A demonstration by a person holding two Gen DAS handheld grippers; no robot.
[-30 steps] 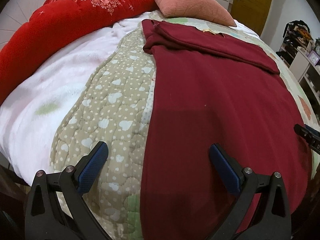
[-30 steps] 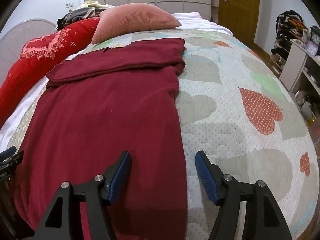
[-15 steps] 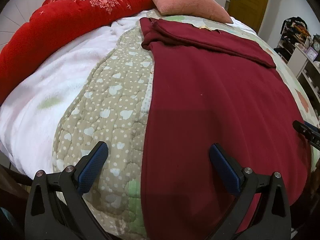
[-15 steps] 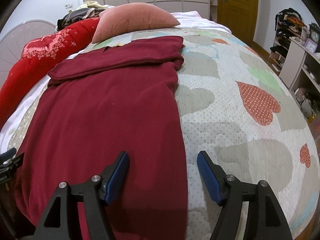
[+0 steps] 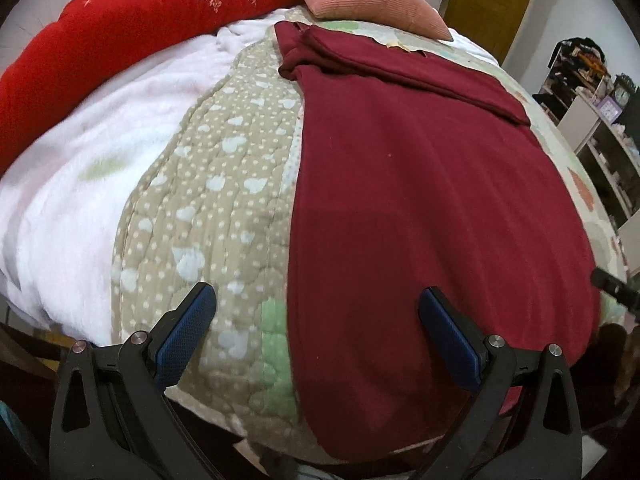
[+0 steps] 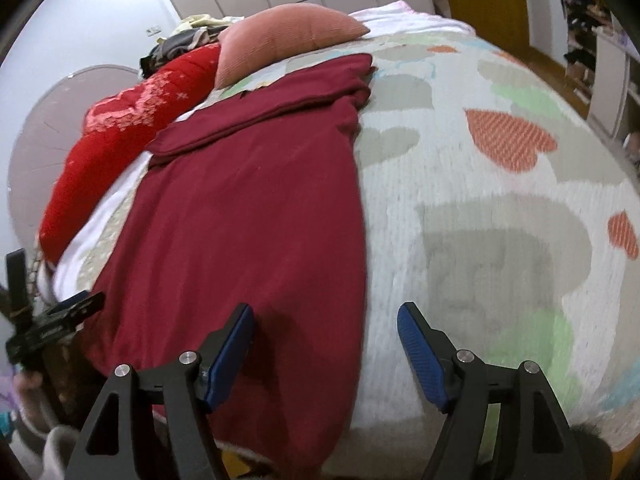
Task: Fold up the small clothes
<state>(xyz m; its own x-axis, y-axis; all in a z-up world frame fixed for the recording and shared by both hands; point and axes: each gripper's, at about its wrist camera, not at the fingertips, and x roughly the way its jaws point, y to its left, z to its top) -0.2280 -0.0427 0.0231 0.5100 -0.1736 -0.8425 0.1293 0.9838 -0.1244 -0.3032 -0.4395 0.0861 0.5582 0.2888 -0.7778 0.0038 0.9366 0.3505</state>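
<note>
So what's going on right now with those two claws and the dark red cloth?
Left gripper open, empty; right gripper open, jaws just widening, empty. Dark red garment flat on the quilt, far end folded over. Nothing in the way.

Left tongs (image 5: 316,320) gape above the bed quilt (image 5: 224,200), straddling the maroon garment's (image 5: 420,200) left edge

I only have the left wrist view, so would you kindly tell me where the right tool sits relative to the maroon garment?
Observer: The right tool straddles the right edge of the maroon garment, near its hem.
Operator: Is it gripping anything?
Observer: No. Its jaws have just been opening, and the garment's edge lies in the gap with neither pad pressing on it.
Operator: What lies beyond that edge?
Observer: A wide stretch of quilt printed with orange hearts.
</note>
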